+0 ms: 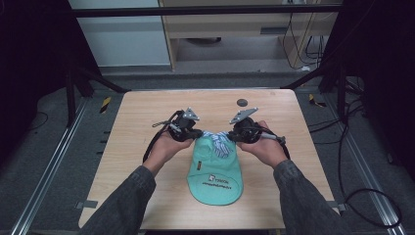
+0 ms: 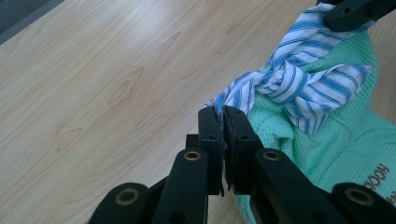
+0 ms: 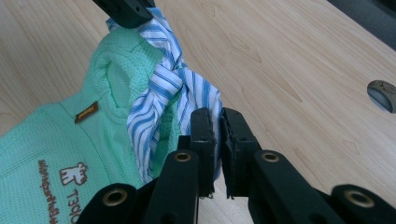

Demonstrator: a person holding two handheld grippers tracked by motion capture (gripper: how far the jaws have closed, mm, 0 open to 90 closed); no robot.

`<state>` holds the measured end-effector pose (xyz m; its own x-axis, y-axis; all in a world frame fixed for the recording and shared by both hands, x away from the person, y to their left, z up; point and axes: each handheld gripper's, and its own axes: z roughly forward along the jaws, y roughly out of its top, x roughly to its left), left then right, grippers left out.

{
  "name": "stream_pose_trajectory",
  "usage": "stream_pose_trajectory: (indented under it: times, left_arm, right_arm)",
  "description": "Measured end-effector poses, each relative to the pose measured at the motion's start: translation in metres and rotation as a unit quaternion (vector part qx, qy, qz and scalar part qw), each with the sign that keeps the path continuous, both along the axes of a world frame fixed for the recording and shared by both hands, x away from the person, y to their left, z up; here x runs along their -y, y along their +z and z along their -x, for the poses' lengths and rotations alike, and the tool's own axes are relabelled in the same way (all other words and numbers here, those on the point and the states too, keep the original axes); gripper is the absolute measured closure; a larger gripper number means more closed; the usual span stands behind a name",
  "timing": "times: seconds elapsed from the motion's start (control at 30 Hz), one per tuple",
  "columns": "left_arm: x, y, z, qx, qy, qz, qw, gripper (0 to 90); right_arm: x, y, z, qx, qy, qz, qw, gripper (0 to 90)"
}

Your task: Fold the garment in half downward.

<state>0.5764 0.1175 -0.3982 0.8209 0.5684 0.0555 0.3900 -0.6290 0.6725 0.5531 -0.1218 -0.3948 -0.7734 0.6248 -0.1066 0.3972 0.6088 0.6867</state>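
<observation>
the green cap (image 1: 215, 171) lies flat near the middle of the table (image 1: 147, 112), a bit closer to my edge, with its brim toward me. at its back sits the striped tie (image 1: 219, 143), blue and white, already crossed into a loose knot (image 2: 280, 81). my left gripper (image 2: 223, 116) is pinched tight on one end of the striped tie, and my right gripper (image 3: 218, 122) is pinched tight on the other end. i think the job now is to pull the knot snug. to do it well i should pull both ends away from each other, level and slow, with the same pull on each side, so the knot stays in the middle of the cap's back. if i yank, the cloth could slip out of my jaws or the cap could slide on the wood. i should stay low by the table and stop once the knot looks firm. the small dark round thing (image 1: 242, 102) near the far edge is well away, so it won't bother me
</observation>
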Motion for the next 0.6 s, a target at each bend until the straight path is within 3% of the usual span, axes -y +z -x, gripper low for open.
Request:
stream_pose_trajectory:
  times: [0.6]
  left_arm:
    - [0.0,0.012,-0.003,0.01,0.0,0.001,1.0,86.6]
  right_arm:
    - [0.0,0.015,-0.003,0.013,0.011,0.011,0.9998,83.9]
